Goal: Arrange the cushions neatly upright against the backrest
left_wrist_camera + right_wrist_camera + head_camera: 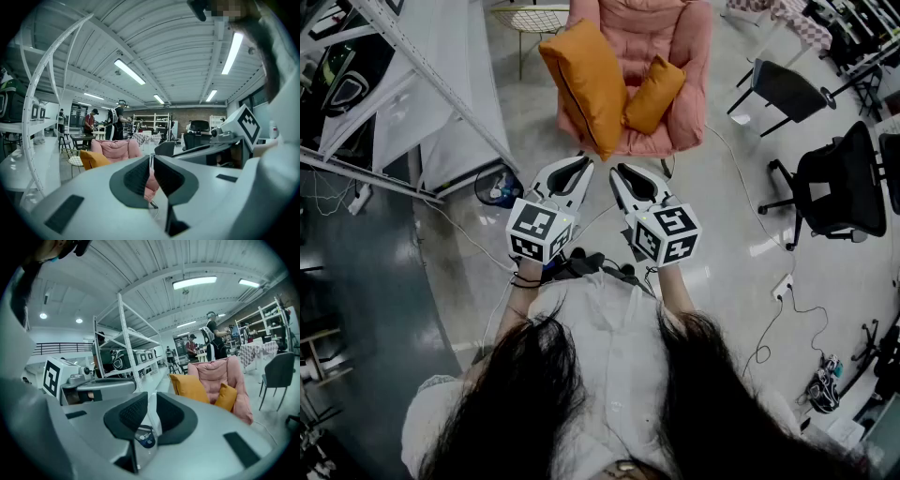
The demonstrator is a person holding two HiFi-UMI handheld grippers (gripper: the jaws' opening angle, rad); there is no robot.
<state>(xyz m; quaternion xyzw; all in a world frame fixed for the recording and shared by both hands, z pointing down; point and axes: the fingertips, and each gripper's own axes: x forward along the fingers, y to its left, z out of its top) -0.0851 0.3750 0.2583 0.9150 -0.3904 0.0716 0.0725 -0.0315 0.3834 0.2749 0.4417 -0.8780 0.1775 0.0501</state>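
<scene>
No legible text, brand or number; only square marker patterns on left cube [540, 231], right cube [666, 234].

Left cushion [586, 84] beside right cushion [654, 94], both on the armchair [694, 47]

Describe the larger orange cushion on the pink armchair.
The larger orange cushion is a plump, mustard-orange rectangle, fabric by its look, with a seam along its edge. It stands on edge, tilted, at one side of the pink armchair, over that arm and not flat to the backrest. The smaller orange cushion appears to touch its side.
</scene>
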